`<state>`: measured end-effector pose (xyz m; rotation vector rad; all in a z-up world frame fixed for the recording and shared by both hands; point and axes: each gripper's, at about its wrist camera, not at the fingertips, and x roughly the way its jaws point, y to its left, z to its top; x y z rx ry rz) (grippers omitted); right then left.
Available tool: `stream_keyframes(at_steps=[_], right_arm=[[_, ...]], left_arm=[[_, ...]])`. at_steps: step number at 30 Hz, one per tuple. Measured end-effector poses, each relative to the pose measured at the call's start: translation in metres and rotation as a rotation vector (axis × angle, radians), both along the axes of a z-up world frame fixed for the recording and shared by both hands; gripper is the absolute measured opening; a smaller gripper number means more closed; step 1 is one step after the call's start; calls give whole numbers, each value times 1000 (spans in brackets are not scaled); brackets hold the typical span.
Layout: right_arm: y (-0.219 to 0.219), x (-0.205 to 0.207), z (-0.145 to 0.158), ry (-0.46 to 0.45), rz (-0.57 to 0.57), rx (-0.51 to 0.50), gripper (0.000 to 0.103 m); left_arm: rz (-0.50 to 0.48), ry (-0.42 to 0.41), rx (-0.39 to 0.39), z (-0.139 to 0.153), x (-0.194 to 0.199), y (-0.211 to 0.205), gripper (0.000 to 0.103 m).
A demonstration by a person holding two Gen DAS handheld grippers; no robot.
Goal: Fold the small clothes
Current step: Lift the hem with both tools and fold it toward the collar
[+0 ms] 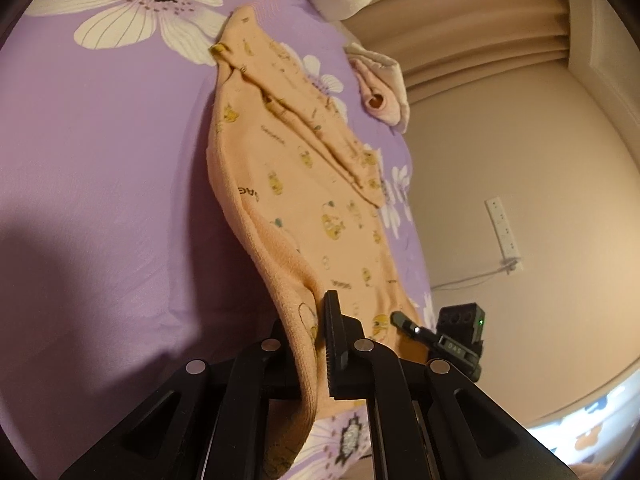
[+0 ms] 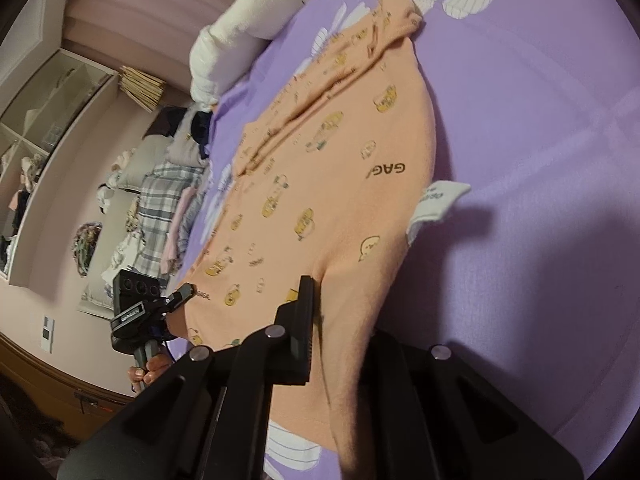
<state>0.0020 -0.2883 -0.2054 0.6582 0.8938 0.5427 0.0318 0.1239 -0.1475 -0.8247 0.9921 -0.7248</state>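
So both claws are gripping the near hem of the little orange shirt (image 1: pixel 304 200) right now. The left gripper (image 1: pixel 320 344) is pinching the ribbed edge between its pads, cloth bunching through the gap, and the right gripper (image 2: pixel 320 320) is clamping the other near corner the same way, jaws pressed onto fabric. From the shirt's near hem, the rest of it is draping away across the purple flowered bedsheet (image 1: pixel 100 160), with the far part lying on the sheet and the sleeve (image 1: pixel 316 128) already lying folded in on top of the body.

What's worrying me, just guessing here:

- That folded-in sleeve is only resting there. If the hem gets lifted fast or unevenly, I think it's sliding off and undoing the fold.
- Each grip is looking shallow, near the edge of the cloth. Knit is stretchy, so a hard pull is probably popping it out of one claw, and then the shirt is swinging from a single corner.
- The white care tag (image 2: pixel 436 200) is sticking out past the shirt's side edge, so it's likely ending up poking out of the finished fold.
- A pink rolled cloth (image 1: pixel 380 92) is sitting just beyond the shirt's far side; carrying the hem over too far is maybe landing on it.
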Motion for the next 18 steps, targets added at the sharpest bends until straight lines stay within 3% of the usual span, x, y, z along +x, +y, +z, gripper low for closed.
stream_keyframes(at_steps=[7,18], right_arm=[[-4,-7,14,-67,11,54,6],[-3,-18,55,-221,40,57,3]], left_arm=[[12,-38,-41,13,1,-2,3],[26,-142,-2,48,-7,-7,1]])
